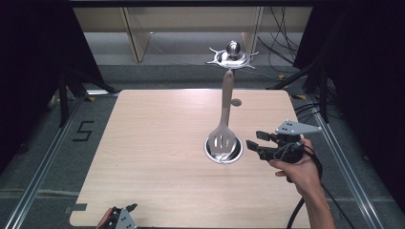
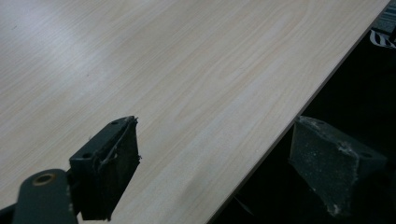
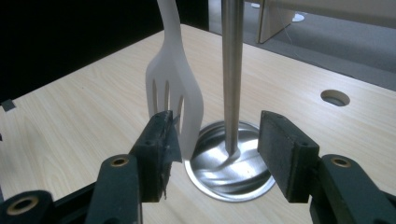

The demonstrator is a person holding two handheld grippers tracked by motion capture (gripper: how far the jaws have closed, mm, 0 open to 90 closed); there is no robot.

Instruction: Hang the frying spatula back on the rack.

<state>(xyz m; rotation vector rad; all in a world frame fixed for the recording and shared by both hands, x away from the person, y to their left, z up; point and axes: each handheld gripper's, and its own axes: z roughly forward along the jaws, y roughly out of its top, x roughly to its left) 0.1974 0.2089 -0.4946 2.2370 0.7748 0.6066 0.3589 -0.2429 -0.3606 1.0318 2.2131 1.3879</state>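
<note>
Wooden table (image 1: 157, 143) | right gripper (image 1: 253, 140) parted beside spatula (image 1: 223, 136) (untouched) — left gripper (image 2: 205, 172) parted, empty

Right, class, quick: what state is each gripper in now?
Left gripper: open, holding nothing, at the table edge.
Right gripper: open, holding nothing, by the spatula and stand.

My high view looks down and forward over the pale wooden table (image 1: 157, 157); my right gripper view sits close to the round steel stand base (image 3: 229, 165), which both views share.
</note>
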